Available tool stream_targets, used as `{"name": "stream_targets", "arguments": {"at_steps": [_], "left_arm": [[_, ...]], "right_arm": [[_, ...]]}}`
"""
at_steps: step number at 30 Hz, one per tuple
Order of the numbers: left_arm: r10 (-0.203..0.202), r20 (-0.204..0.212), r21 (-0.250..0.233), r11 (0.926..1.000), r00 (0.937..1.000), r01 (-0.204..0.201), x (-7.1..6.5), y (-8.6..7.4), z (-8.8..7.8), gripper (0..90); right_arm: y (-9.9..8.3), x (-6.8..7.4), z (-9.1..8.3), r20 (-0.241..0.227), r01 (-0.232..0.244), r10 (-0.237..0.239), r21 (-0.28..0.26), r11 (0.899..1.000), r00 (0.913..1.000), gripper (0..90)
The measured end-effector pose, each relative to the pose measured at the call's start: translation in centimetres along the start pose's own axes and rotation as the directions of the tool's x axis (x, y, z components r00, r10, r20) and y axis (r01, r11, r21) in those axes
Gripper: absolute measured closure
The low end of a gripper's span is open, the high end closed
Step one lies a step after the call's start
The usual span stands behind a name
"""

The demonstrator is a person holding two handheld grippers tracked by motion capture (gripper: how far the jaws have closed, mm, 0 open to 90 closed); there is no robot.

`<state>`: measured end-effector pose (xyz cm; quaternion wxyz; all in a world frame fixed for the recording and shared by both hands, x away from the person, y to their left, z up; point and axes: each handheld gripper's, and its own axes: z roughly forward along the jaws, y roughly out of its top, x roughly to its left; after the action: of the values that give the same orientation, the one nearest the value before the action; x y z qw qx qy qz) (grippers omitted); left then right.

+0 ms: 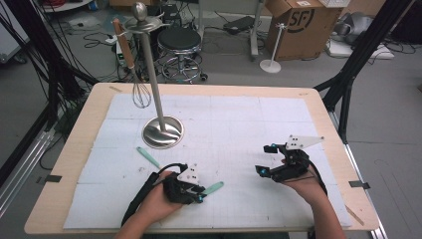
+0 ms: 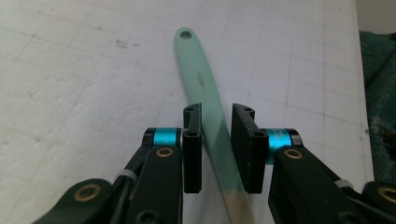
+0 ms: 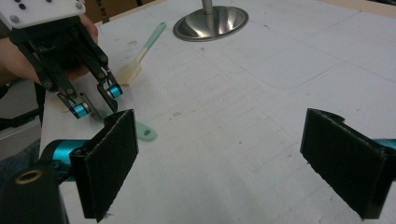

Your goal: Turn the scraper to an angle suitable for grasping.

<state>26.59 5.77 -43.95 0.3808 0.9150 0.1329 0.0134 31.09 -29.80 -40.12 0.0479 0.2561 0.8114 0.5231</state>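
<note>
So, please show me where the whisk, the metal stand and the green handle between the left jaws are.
whisk (image 1: 141, 93), high view, wire head.
metal stand (image 1: 162, 132), high view, round base.
green handle (image 2: 201, 86), left gripper view, shaft beyond the jaws.

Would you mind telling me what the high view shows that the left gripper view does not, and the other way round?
The high view takes in the steel stand with a whisk hanging from it, a second green utensil near its base, and the open right gripper. The left gripper view gives the close detail: the hole at the handle's end and the fingers pressed against either side. Both share the mint-green handle in the left gripper and the white mat.
</note>
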Motion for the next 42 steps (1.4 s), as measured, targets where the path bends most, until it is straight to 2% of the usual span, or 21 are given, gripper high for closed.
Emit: {"name": "stream_targets", "arguments": {"at_steps": [4, 10, 12, 15, 18, 21, 26, 29, 33, 36, 42], "left_arm": [[-0.012, 0.01, -0.01, 0.9999, 0.9999, 0.012, 0.1, 0.8, 0.9, 75.5], [-0.002, 0.002, -0.011, 0.9999, 1.0, 0.002, 0.2, 2.2, 2.3, 75.6], [-0.005, 0.017, -0.019, 0.9998, 0.9998, 0.005, 0.3, 2.3, 2.4, 71.8], [-0.004, 0.007, -0.011, 0.9999, 1.0, 0.004, 0.2, 2.0, 1.8, 65.8], [-0.021, 0.002, -0.031, 0.9993, 0.9998, 0.022, 0.2, 1.3, 0.6, 62.4], [-0.062, -0.001, -0.057, 0.9964, 0.9981, 0.062, 0.4, 0.0, -0.9, 62.9], [-0.078, -0.012, -0.055, 0.9955, 0.9969, 0.077, 0.2, -1.5, -1.9, 64.8], [-0.075, 0.0, -0.047, 0.9961, 0.9972, 0.075, -0.1, -1.9, -1.6, 65.0], [-0.045, -0.024, -0.032, 0.9985, 0.9987, 0.044, -0.5, -1.6, -1.2, 66.9], [-0.023, -0.035, -0.017, 0.9996, 0.9991, 0.022, -0.7, -1.4, -1.1, 69.6], [-0.011, -0.031, -0.024, 0.9997, 0.9995, 0.01, -1.0, -0.8, -0.4, 78.6]], "right_arm": [[0.0, -0.1, 0.0, 0.002, 0.005, -0.005, -0.004, 1.0, 1.0, 11.1], [0.0, -0.1, 0.0, -0.001, 0.009, -0.009, -0.005, 1.0, 1.0, 11.1], [0.0, -0.1, -0.1, 0.002, 0.012, -0.012, -0.003, 1.0, 0.9999, 11.1], [0.0, -0.1, -0.2, 0.004, 0.013, -0.013, -0.007, 1.0, 0.9999, 11.1], [0.0, -0.2, -0.2, 0.003, 0.009, -0.009, -0.006, 1.0, 1.0, 11.1], [0.0, -0.2, -0.2, 0.001, 0.011, -0.011, -0.006, 1.0, 0.9999, 11.1], [0.0, -0.1, 0.0, 0.004, 0.011, -0.011, 0.003, 1.0, 0.9999, 11.1], [0.0, 0.0, 0.0, 0.003, 0.01, -0.01, 0.0, 1.0, 0.9999, 11.1], [0.0, 0.0, 0.1, 0.005, 0.017, -0.017, 0.007, 1.0, 0.9998, 11.1], [0.0, 0.0, 0.1, 0.004, 0.019, -0.019, 0.002, 1.0, 0.9998, 11.1], [0.0, 0.0, 0.0, 0.004, 0.016, -0.016, -0.001, 1.0, 0.9999, 11.1]]}}
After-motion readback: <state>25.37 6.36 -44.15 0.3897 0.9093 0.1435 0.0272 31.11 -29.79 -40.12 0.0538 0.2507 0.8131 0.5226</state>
